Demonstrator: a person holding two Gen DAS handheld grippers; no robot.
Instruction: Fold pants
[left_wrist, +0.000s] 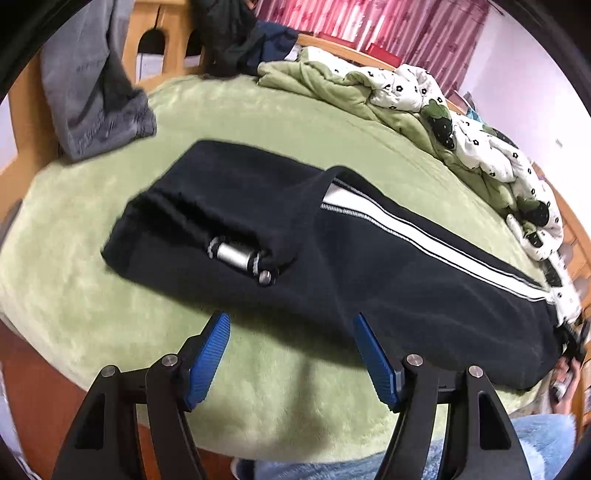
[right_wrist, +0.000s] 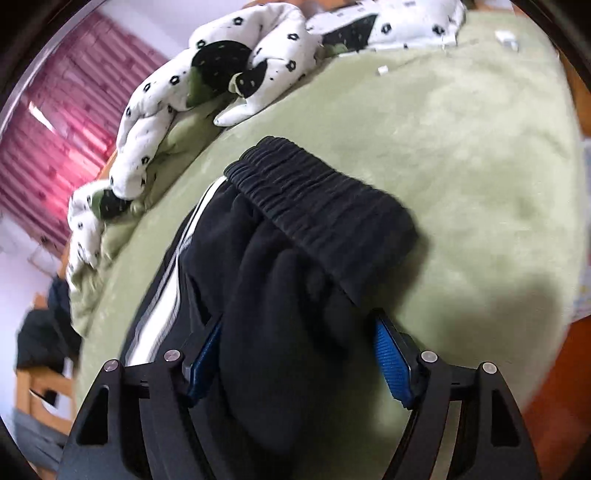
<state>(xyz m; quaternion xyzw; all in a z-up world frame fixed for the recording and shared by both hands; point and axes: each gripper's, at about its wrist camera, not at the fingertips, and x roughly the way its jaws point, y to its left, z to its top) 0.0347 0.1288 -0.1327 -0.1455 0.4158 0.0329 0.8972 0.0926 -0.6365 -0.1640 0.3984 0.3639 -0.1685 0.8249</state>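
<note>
Nearest, my left gripper (left_wrist: 290, 356): jaws wide apart, empty, over green bedspread (left_wrist: 295, 122) just short of the black pants (left_wrist: 369, 266). My right gripper (right_wrist: 299, 354): jaws spread, pants fabric bunched between them; I cannot tell whether the pads press it. Waistband (right_wrist: 325, 199) beyond. Far: patterned quilt (left_wrist: 413, 88), grey garment (left_wrist: 92, 92), wooden bed frame (left_wrist: 162, 40), pink curtain (left_wrist: 369, 22). Edges blurred.

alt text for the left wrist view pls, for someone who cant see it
Black pants with a white side stripe lie lengthwise on a green fleece blanket, a silver cylinder resting on them. In the foreground the left tool stands open with nothing between its blue pads, just short of the pants' near edge. A grey garment and rumpled bedding lie behind.
</note>
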